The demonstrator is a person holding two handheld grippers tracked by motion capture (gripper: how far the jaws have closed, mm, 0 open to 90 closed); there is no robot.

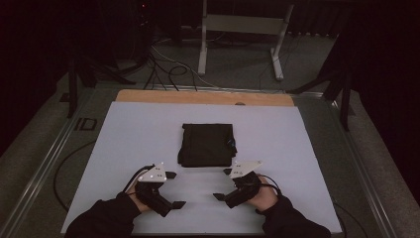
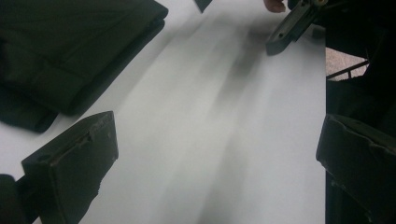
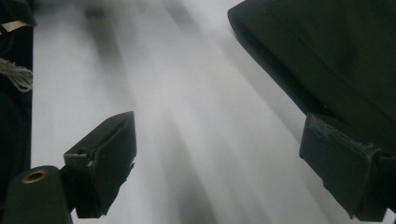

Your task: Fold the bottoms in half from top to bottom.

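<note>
High view — folded black cloth [image 1: 206,145] mid-counter [image 1: 138,129]; left gripper [image 1: 173,190] and right gripper [image 1: 222,184] near it, jaws spread wide, holding nothing

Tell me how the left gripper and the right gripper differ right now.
The left gripper sits at the table's near left and points rightward; the right gripper sits at the near right and points leftward. The right gripper lies closer to the folded black cloth, just off its near right corner; the left gripper lies farther from it. Both are open, empty and held over the white sheet.
</note>
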